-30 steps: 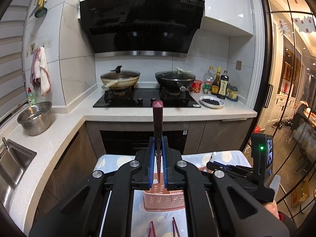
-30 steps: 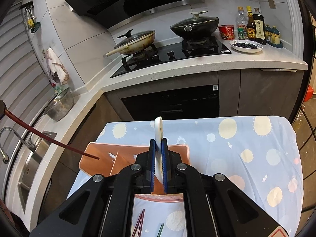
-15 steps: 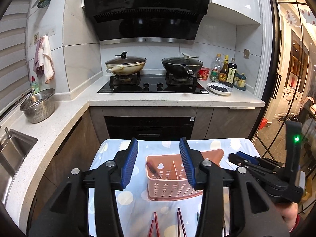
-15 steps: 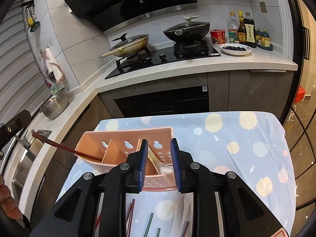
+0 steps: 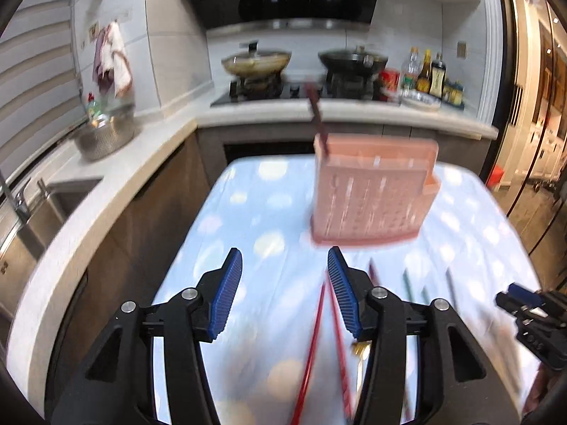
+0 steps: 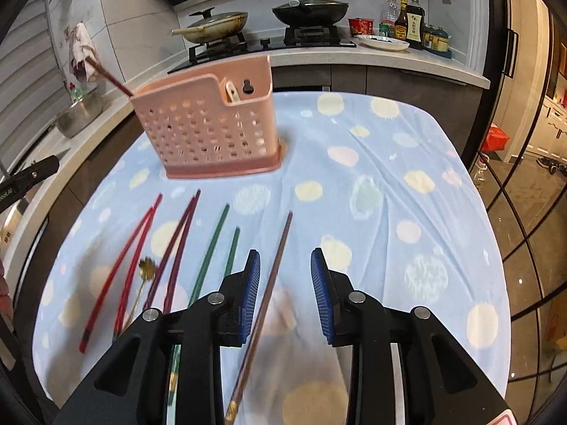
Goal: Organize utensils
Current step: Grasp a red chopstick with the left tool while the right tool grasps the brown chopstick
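Observation:
A pink perforated caddy (image 6: 212,131) (image 5: 372,191) stands on the dotted blue cloth. A dark red chopstick (image 6: 110,78) (image 5: 317,109) leans out of its left end, and a white spoon (image 6: 231,92) sits in its right compartment. On the cloth lie red chopsticks (image 6: 120,269) (image 5: 315,336), purple chopsticks (image 6: 177,248), green chopsticks (image 6: 212,248), a brown chopstick (image 6: 273,276) and a gold spoon (image 6: 147,269). My left gripper (image 5: 283,265) is low in front of the caddy, jaws opening and empty. My right gripper (image 6: 285,262) hangs over the brown chopstick, jaws opening, pads not touching it.
The small table (image 6: 425,184) stands in a kitchen corner. Behind it run a counter with a hob and two pans (image 6: 308,9), bottles (image 6: 407,21) and a plate. A steel colander (image 5: 106,134) and a sink (image 5: 53,205) are on the left, glass doors on the right.
Both grippers went from shut to open. The left let the dark red chopstick into the caddy, the right the white spoon. Both then pulled back and sank toward the cloth.

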A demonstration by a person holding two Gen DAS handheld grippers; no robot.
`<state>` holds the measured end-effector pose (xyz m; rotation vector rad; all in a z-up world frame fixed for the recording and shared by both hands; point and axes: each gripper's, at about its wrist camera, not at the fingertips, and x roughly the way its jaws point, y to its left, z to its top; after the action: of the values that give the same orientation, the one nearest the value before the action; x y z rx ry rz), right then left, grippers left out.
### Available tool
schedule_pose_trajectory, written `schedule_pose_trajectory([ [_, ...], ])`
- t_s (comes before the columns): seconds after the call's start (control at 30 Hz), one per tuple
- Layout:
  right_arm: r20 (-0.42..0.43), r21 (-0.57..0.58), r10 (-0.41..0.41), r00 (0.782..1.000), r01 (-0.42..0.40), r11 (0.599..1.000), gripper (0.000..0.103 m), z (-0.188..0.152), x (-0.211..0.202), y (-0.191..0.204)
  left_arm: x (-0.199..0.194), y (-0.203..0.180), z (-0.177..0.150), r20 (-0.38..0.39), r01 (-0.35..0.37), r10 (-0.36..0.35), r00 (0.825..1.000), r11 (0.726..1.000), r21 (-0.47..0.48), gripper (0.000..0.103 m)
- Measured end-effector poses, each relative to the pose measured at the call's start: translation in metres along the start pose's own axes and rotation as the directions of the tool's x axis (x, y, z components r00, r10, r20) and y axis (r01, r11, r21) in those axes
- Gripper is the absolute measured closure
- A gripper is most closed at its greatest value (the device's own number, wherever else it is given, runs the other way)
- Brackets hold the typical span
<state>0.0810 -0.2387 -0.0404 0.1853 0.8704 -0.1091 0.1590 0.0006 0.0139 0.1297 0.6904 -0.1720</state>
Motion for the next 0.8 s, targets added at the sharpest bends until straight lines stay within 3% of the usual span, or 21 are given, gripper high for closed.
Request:
schedule_pose_trajectory([
  [0.13,-0.045,0.000,0.001,0.999,-0.001,1.000,0.073,-0.039,-0.002,0.008,0.008,0.009,-0.048,-0.107,0.001,-0.003,0.994,1.000,-0.023,0.055],
  [0.33,-0.090,0.017,0.010,0.996,-0.008,1.000,0.073,-0.079,0.001,0.017,0.014,0.014,-0.103,-0.208,-0.008,0.001,0.978,0.999,-0.033,0.055],
  [0.57,-0.095,-0.009,0.011,0.995,-0.012,1.000,0.074,-0.094,0.001,0.033,0.008,0.008,-0.129,-0.237,-0.007,-0.001,0.971,0.999,-0.031,0.055],
  [0.8,-0.105,-0.022,0.002,0.994,-0.005,1.000,0.084,-0.104,0.005,0.036,0.005,0.000,-0.136,-0.240,0.000,-0.003,0.971,1.000,-0.013,0.055],
])
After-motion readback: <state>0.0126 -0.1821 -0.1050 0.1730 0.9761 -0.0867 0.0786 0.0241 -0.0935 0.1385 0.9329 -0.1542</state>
